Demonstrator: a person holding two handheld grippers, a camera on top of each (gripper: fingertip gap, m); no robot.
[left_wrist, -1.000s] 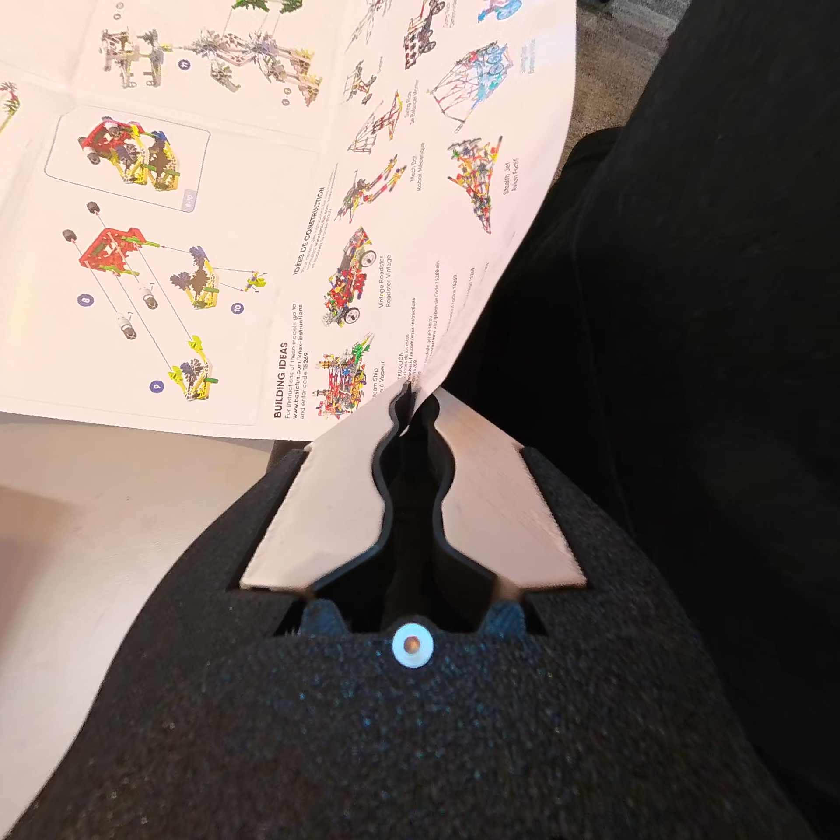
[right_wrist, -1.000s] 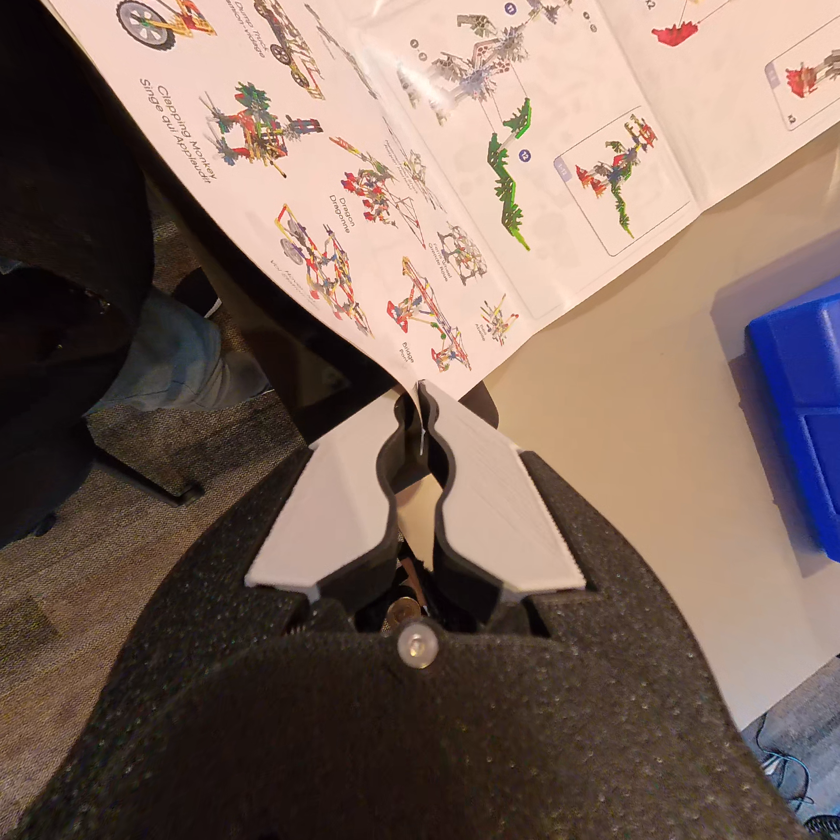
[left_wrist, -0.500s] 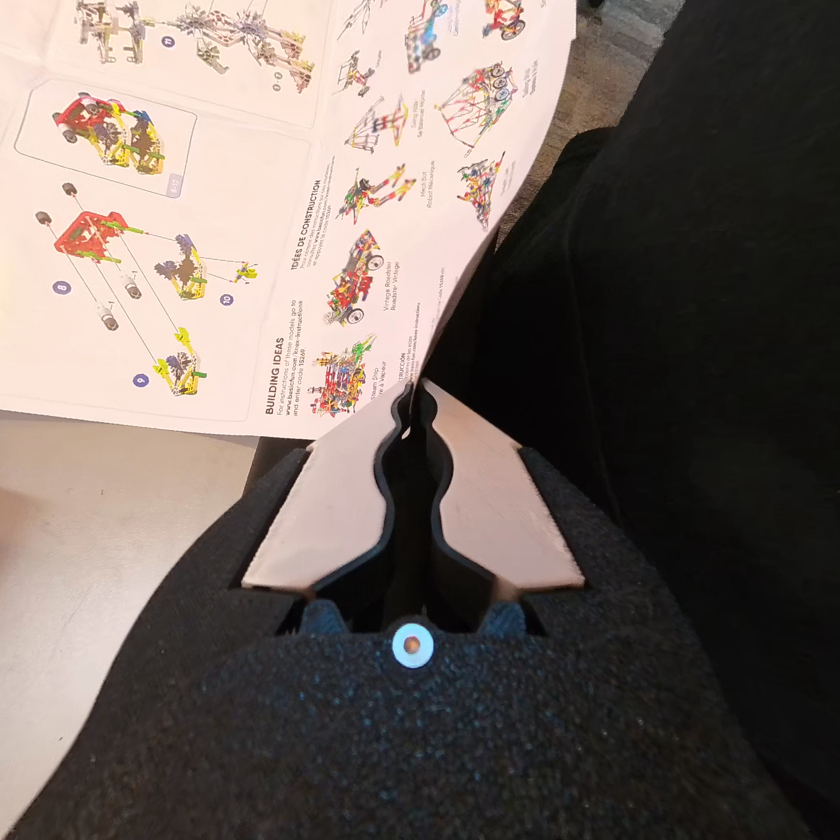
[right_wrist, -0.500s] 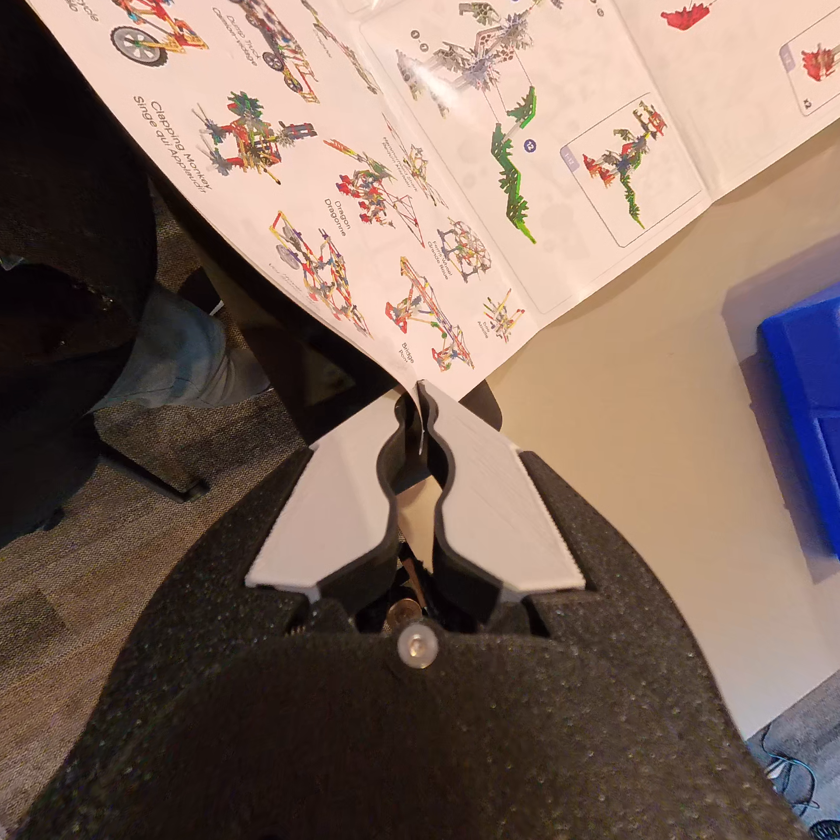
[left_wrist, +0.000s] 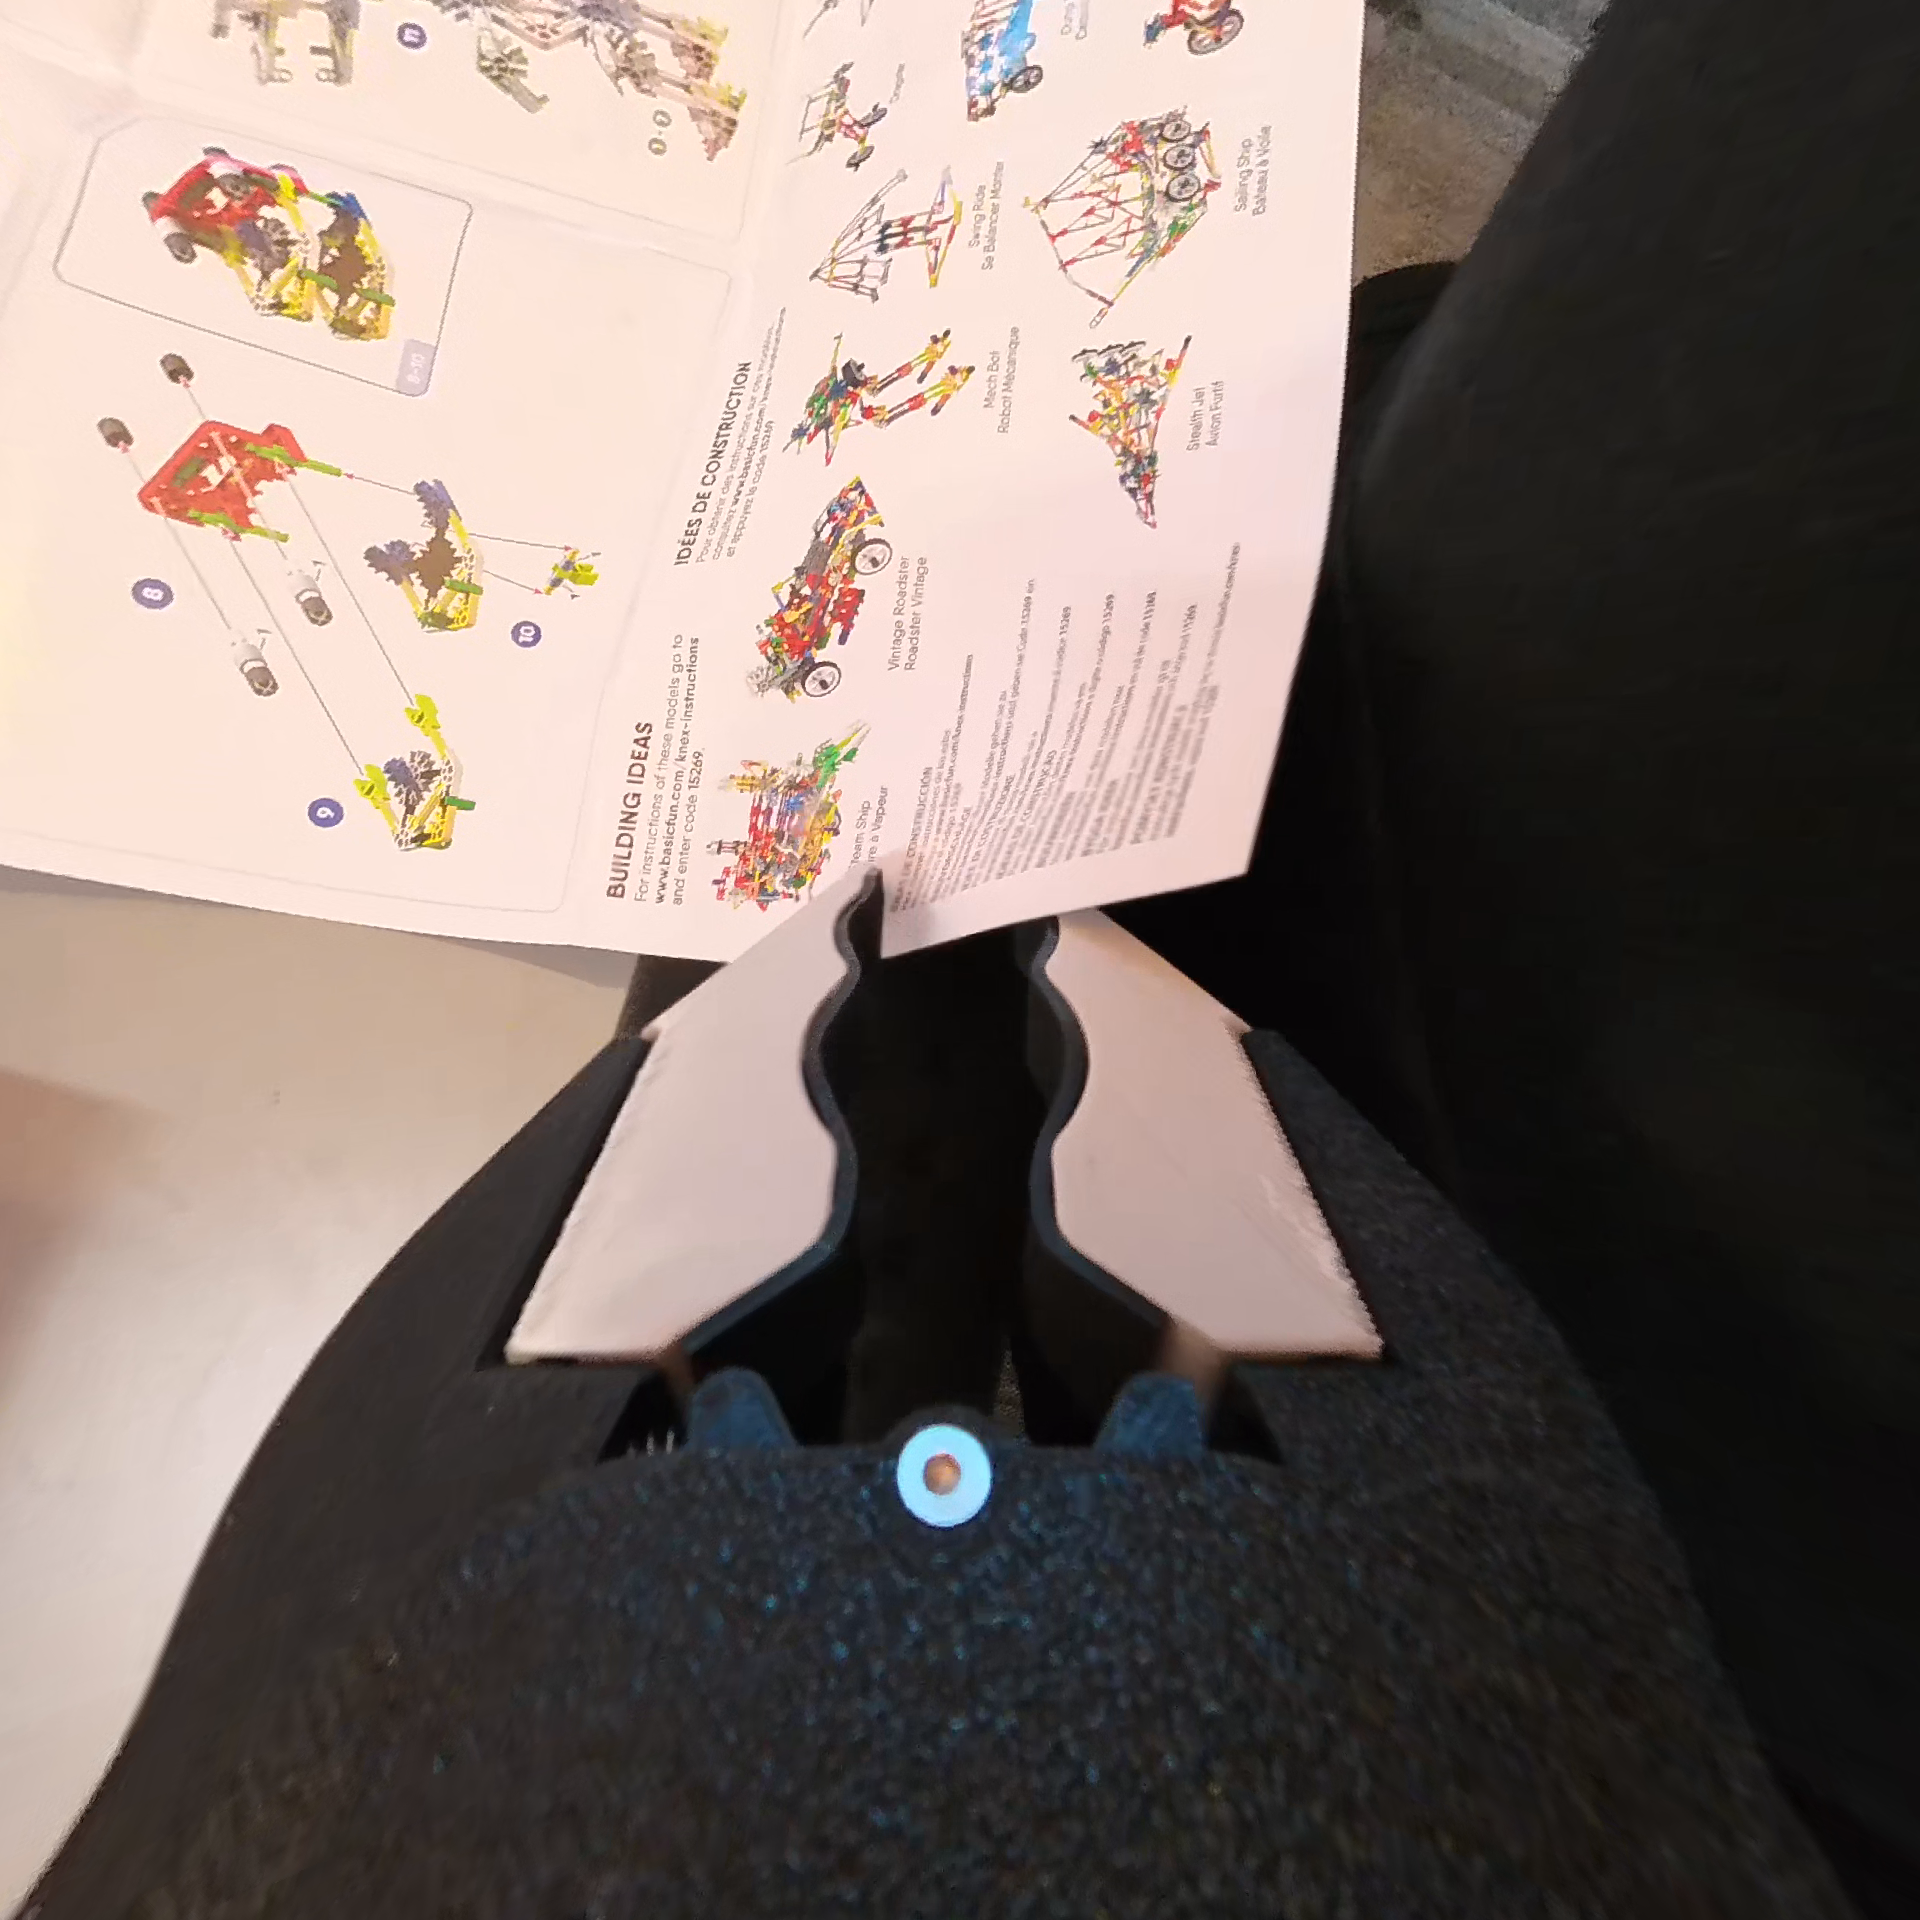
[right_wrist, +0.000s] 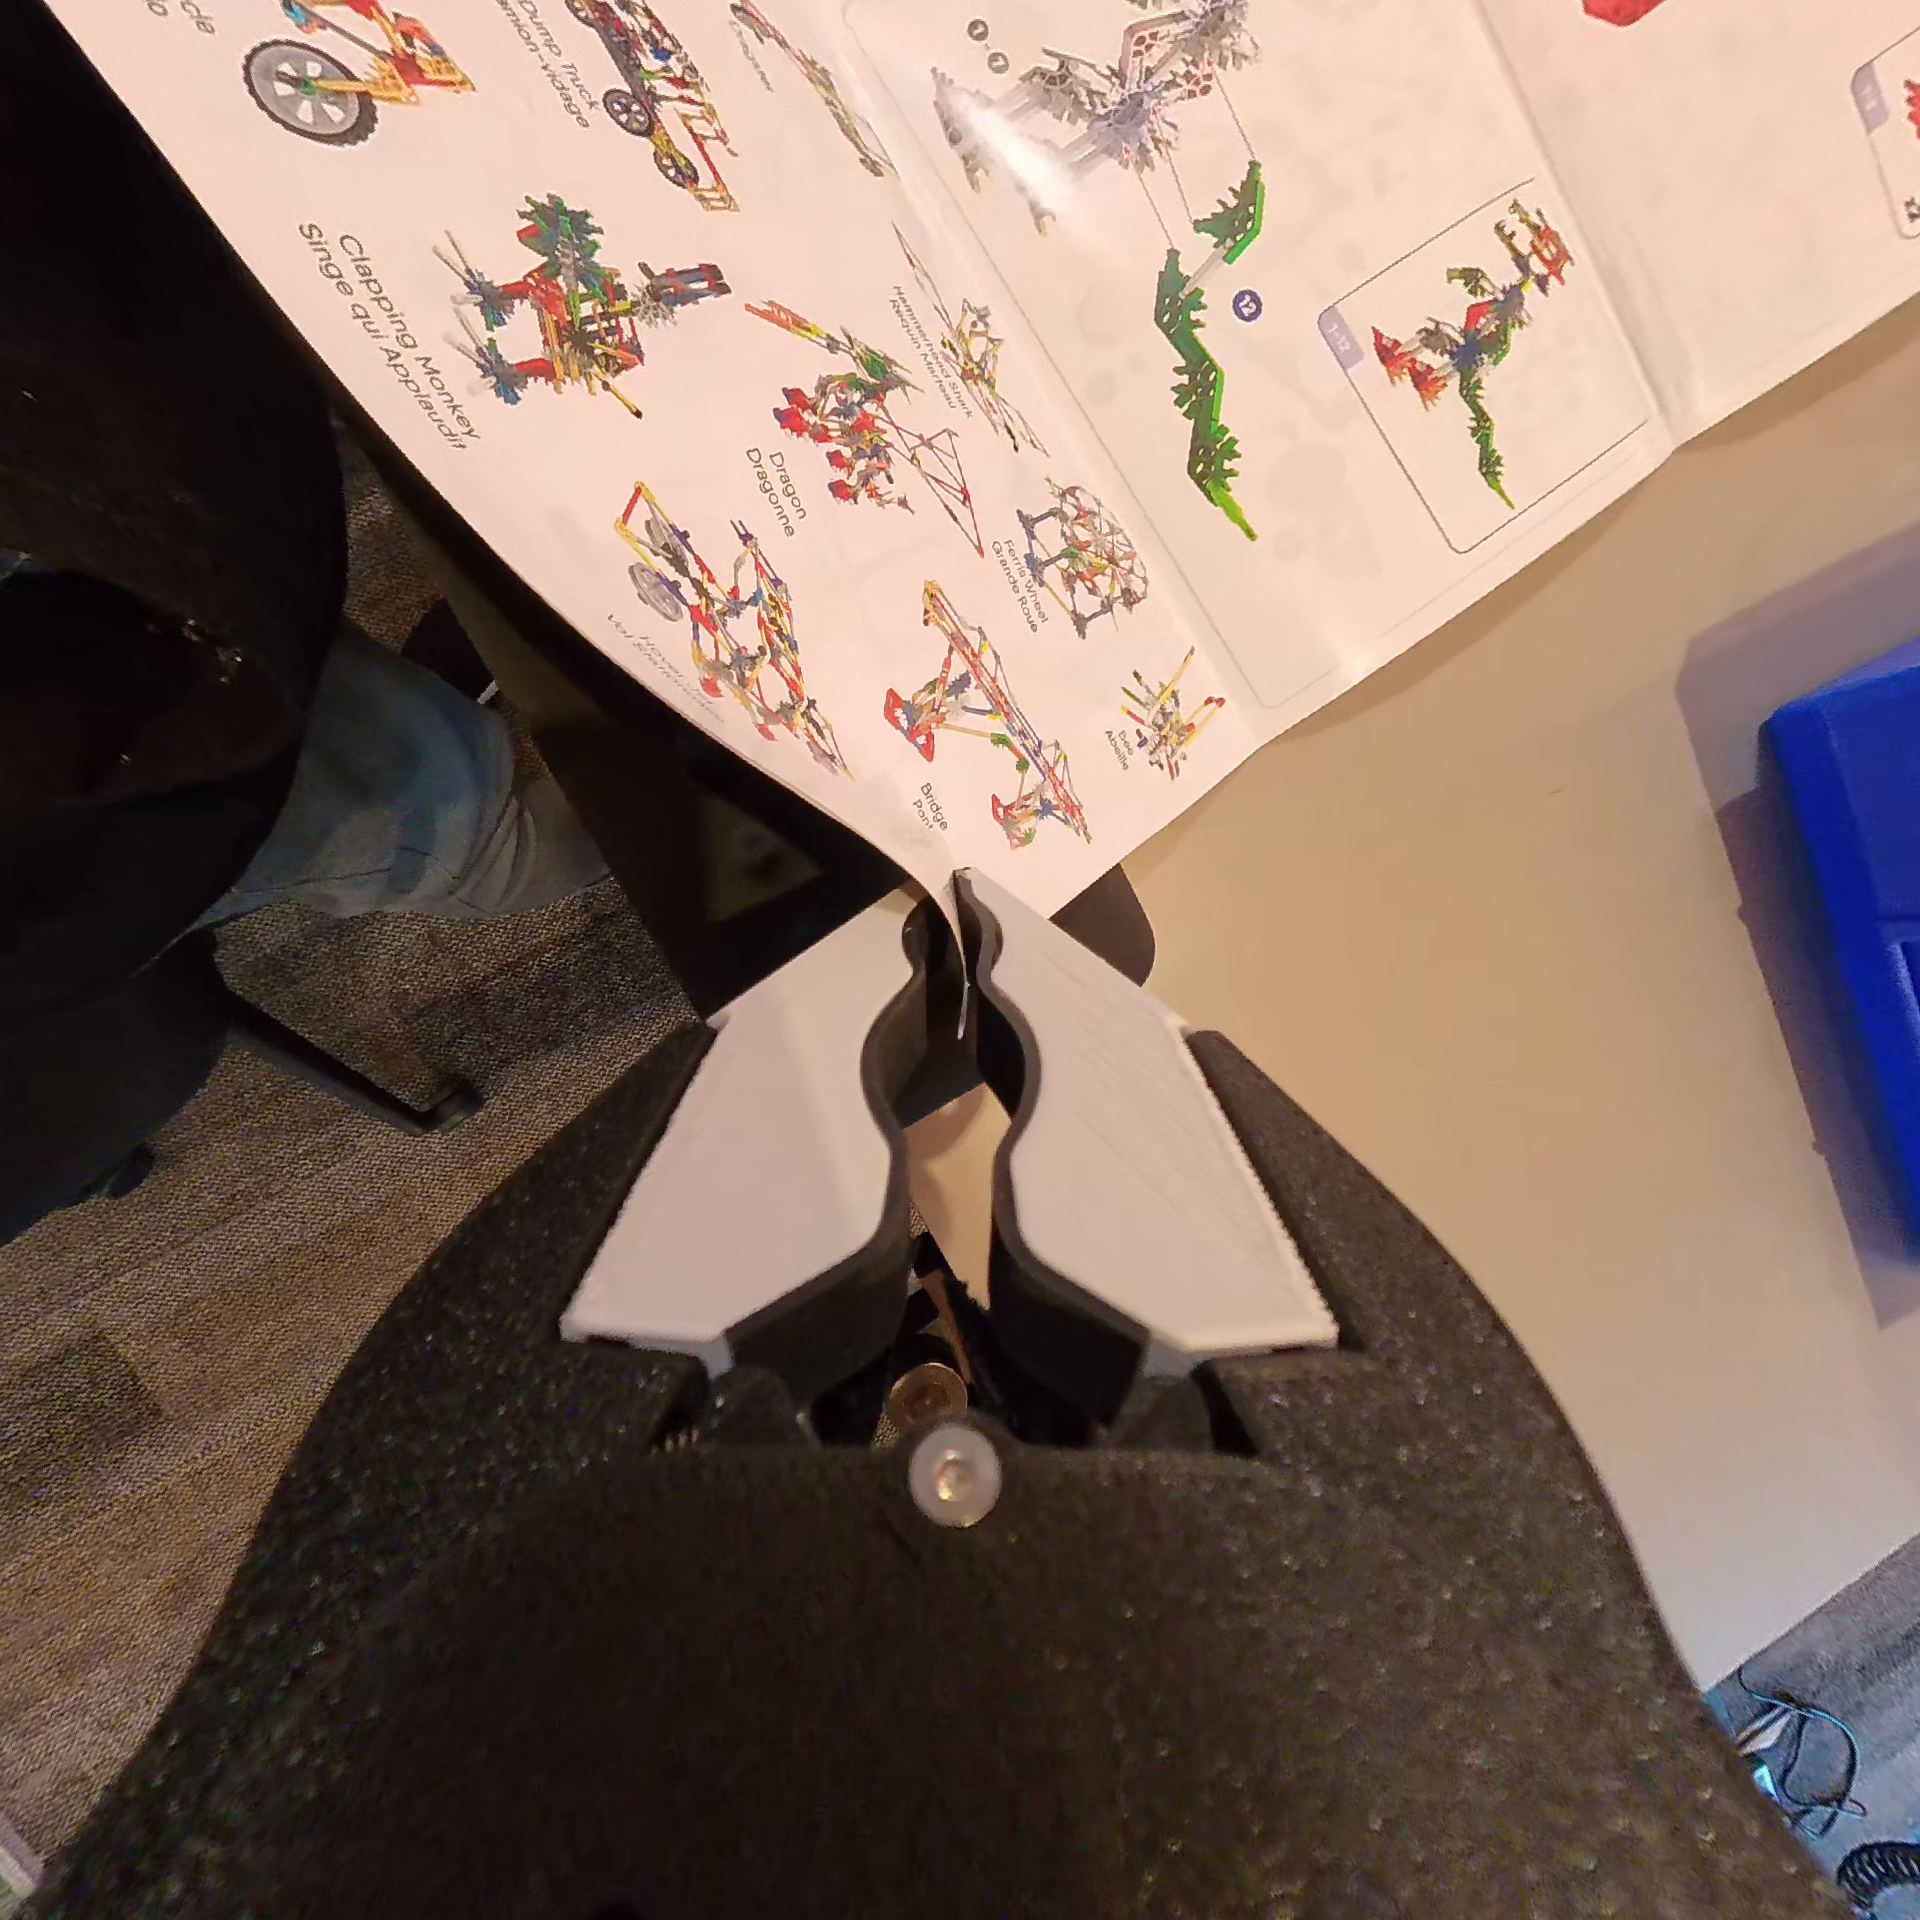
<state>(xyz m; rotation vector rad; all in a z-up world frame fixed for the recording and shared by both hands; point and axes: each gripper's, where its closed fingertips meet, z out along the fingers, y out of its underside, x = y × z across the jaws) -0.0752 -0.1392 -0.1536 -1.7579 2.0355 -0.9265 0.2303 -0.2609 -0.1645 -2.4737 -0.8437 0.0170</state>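
The left gripper (left_wrist: 951, 920) stood with its jaws apart, a corner of the printed instruction sheet (left_wrist: 644, 436) lying loose between them past the counter (left_wrist: 260, 1091) edge. The right gripper (right_wrist: 954, 904) was pinched tight on another corner of the sheet (right_wrist: 1039, 416), likewise past the edge. A blue bin (right_wrist: 1849, 894) sat on the counter (right_wrist: 1455, 987) near that edge.

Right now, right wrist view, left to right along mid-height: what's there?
Dark clothing → grey carpet → right gripper, shut on the instruction sheet corner → beige table → blue bin.
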